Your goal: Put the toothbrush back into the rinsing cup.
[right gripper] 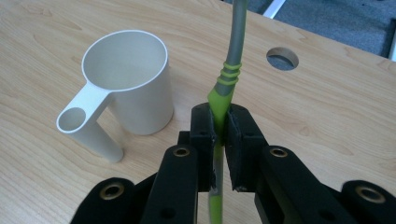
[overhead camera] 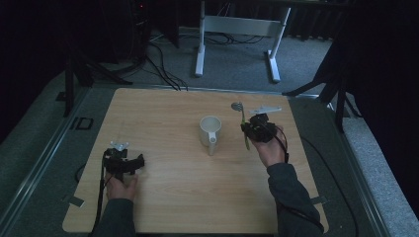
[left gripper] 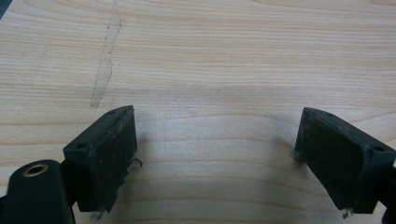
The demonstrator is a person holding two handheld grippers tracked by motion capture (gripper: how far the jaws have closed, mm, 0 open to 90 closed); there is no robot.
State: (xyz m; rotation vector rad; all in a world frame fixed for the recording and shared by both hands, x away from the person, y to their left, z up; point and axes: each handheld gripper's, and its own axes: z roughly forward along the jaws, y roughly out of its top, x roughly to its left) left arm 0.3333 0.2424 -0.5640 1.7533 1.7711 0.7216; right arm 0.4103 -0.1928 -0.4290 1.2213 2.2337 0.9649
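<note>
- Spoon-like utensil with a lime-green handle and grey metal stem (right gripper: 223,93) stands clamped in the right claw (right gripper: 219,140), whose jaws are closed tight on the green part; its long axis runs straight out ahead of the claw, the grey head (overhead camera: 237,106) farthest from the hand.
- White plastic measuring cup with a tubular handle (right gripper: 122,91) stands upright on the light wooden tabletop (right gripper: 327,112), just to the left of that claw and apart from the utensil; its mouth faces up.
- My guess: tipping the utensil leftward would bring its head over the cup.
- Left claw (left gripper: 215,158) rests well apart, jaws spread wide, holding nothing; the right hand (overhead camera: 269,148) is far nearer the cup.
</note>
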